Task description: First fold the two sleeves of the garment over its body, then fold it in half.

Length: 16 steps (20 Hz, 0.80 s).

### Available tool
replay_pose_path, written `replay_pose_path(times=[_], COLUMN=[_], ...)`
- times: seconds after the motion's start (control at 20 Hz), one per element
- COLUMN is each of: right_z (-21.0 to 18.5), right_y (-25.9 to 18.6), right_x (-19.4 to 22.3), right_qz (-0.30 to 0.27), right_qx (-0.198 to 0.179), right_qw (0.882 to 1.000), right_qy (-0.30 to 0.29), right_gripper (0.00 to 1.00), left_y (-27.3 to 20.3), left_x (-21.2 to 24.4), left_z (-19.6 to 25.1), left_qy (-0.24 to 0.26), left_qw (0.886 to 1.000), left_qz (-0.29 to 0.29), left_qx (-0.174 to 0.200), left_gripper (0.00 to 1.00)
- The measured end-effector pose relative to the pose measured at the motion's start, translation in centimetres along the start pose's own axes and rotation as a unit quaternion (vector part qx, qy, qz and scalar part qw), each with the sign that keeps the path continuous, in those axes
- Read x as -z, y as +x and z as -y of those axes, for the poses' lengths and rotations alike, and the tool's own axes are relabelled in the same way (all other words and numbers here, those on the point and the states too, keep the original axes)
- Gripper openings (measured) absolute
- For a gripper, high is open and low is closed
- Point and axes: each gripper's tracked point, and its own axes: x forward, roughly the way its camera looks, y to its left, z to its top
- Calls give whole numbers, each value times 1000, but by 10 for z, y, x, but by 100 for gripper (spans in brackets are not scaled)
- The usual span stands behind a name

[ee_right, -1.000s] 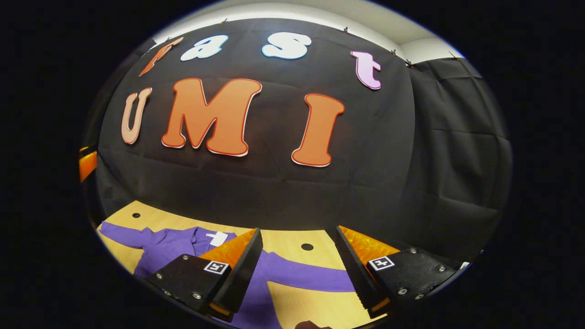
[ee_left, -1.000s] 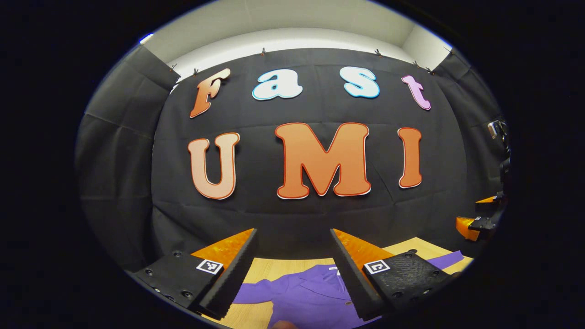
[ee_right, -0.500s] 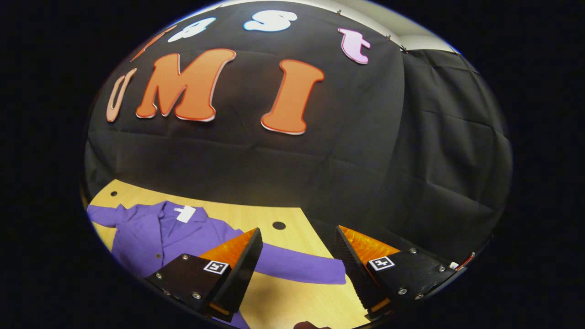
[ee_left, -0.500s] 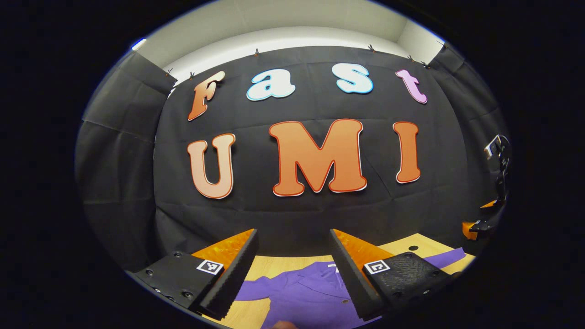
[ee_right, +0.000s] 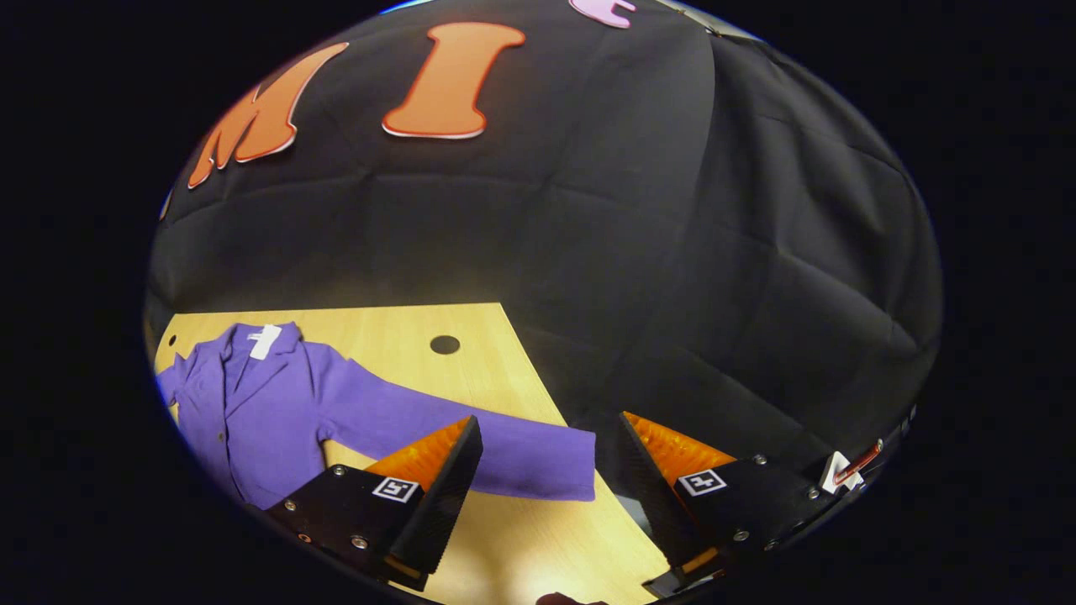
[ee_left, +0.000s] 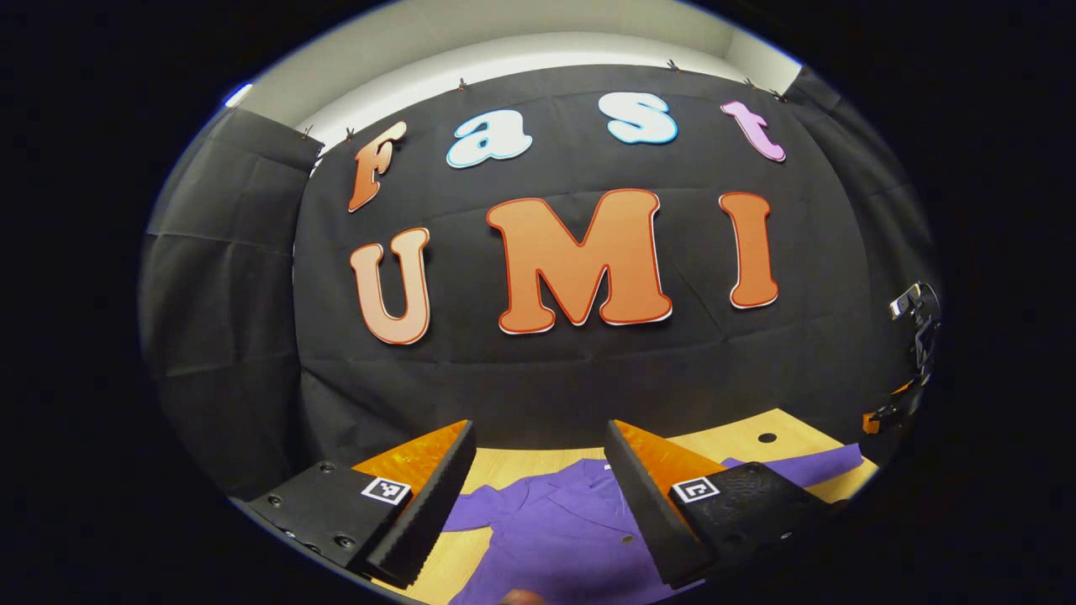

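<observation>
While spread flat on the table (ee_right: 471, 370), garment (ee_right: 252, 403) lies unfolded, sleeves out: first sleeve fold not begun. Right gripper (ee_right: 546, 470) released above sleeve cuff (ee_right: 563, 462); left gripper (ee_left: 538, 479) released over body. Next: lower, pinch cuff.

The left gripper view looks almost level at the booth's back wall, catching the light wooden table (ee_left: 761, 445) low down. The right gripper view tilts downward (nearer the table's right edge). Both share the purple long-sleeved jacket (ee_right: 252, 403) (ee_left: 563, 529).
</observation>
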Motion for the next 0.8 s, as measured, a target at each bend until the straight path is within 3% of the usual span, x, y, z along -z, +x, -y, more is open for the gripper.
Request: replay_pose_path(times=[0.4, 0.5, 0.8], right_z=[30, 32, 28], right_y=[70, 80, 104], right_x=[60, 71, 96], right_qz=[-145, -181, -280], right_qx=[-23, -31, -61], right_qw=[987, 981, 954], right_qy=[59, 66, 87], right_gripper=[96, 96, 97], left_y=[0, 1, 4], left_x=[23, 28, 36], left_z=[25, 32, 44], left_qy=[26, 29, 34], left_qw=[999, 998, 997], left_qz=[-44, -54, -69], left_qx=[4, 10, 20], left_gripper=[96, 100, 97])
